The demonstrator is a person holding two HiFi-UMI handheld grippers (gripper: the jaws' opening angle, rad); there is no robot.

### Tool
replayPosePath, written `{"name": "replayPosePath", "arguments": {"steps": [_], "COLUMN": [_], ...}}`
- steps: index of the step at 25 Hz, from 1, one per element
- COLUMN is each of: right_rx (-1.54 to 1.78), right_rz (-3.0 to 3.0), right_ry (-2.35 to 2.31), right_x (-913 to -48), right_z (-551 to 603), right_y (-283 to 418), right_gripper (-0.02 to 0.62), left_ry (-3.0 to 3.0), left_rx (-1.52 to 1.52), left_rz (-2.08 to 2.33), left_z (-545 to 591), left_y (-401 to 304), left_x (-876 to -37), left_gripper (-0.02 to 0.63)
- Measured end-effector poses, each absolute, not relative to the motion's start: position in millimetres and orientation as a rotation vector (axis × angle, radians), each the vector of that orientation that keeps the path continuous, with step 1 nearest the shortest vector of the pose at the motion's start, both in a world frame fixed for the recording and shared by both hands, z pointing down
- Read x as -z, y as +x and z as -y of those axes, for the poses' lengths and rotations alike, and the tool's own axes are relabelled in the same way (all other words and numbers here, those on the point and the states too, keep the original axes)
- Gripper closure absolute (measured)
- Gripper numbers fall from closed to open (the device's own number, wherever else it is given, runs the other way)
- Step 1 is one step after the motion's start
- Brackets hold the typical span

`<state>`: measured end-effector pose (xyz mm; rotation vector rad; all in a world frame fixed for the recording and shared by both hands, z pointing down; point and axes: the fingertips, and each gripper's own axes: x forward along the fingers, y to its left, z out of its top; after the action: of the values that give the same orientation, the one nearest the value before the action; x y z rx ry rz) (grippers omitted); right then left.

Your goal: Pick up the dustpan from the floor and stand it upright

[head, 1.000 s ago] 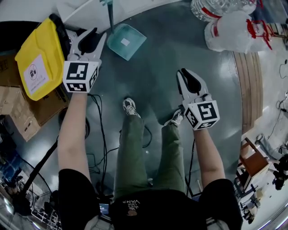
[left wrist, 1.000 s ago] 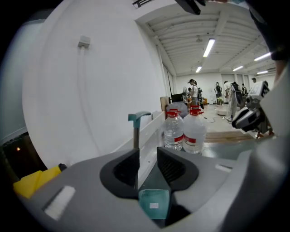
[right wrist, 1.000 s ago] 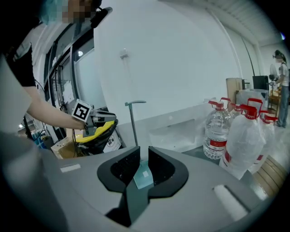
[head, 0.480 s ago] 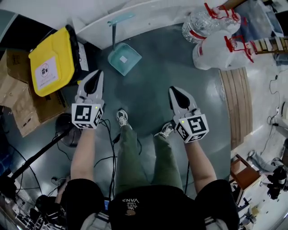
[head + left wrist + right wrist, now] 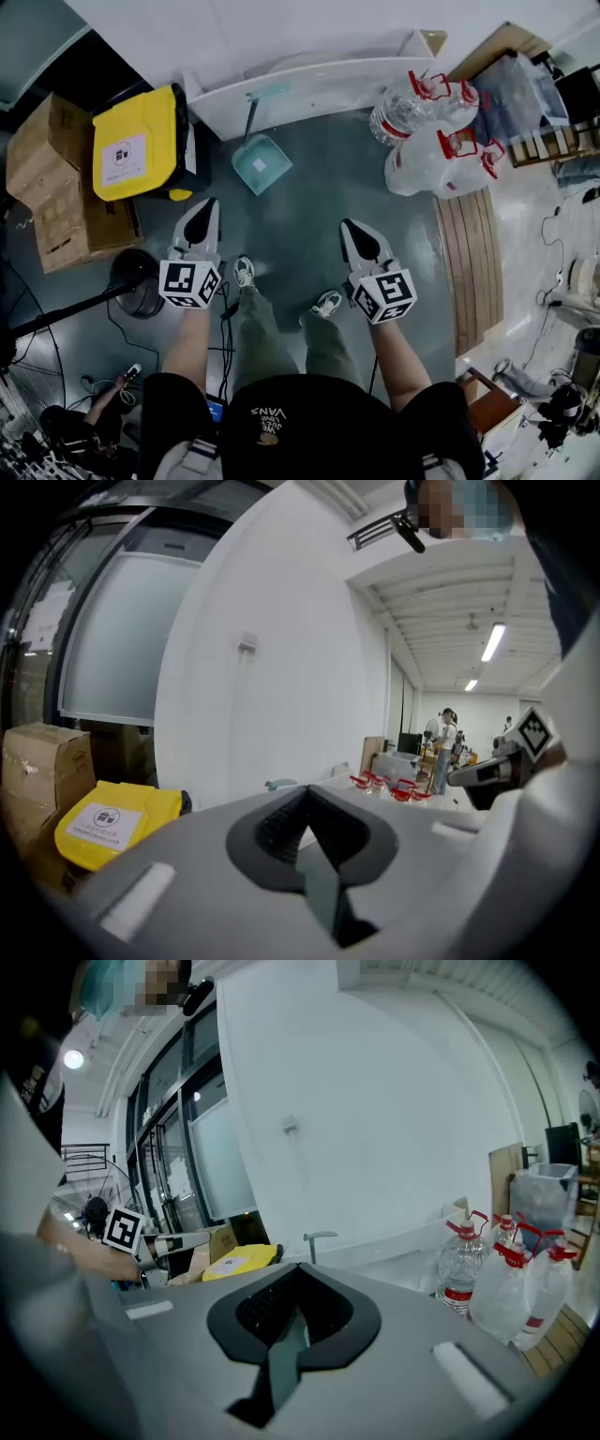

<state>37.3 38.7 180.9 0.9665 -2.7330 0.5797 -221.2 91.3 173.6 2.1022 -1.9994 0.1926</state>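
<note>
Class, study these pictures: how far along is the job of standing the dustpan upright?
Done, it seems: the dustpan stands with its handle up against the white ledge. In hand: nothing; the left gripper and right gripper are both shut, empty, apart from it. Left: apparently nothing.

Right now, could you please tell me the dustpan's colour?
The dustpan is light teal; the head view shows it best.

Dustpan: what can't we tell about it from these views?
- Head view: the dustpan is too small to show whether its handle touches the white ledge. The white sticker on the pan is unreadable.
- Left gripper view: only the handle top shows. The left gripper, shut, hides the pan.
- Right gripper view: same. The shut right gripper covers everything below the handle top.
</note>
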Motion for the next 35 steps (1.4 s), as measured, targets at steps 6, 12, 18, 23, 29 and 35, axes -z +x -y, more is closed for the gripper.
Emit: {"name": "replayPosePath", "arguments": {"steps": [6,12,18,23,29,35], "right_rx": [-0.541,-0.527,-0.538,-0.516,-0.472,-0.455], "right_rz": [2.786,2.83,2.851,2.85,2.86,2.862], "right_ry": [0.961,0.95,0.929,0.882,0.817,0.765], "right_x": [-129.9,-95.3,-79.3,-77.6,-68.9,-64.9], "right_z": [-62.7,-91.7,-110.8,-119.7,-127.7,-134.8], "right_y": [50.6,54.7,58.2,56.3,38.0,25.1], "right_gripper": [0.594,0.594,0.594,0.594,0.594,0.594], "left_ry": [2.097,2.057,2.042,2.037,2.013,1.998], "left_rx": [-0.13,-0.111,-0.069,-0.039,-0.019,-0.031], "left_rz": [2.044,2.131,2.126,2.132,2.155,2.171], "left_z": [-126.4,-165.3,-189.4,-204.0,-218.8,-231.6], "left_y": [-199.7,-193.9,-179.0,-174.4,-180.3,-187.5], "left_x": [-127.9,-101.0,-81.6,-70.7,-67.9,-65.9], "left_gripper": [0.554,0.554,0.554,0.554,0.554,0.554]}}
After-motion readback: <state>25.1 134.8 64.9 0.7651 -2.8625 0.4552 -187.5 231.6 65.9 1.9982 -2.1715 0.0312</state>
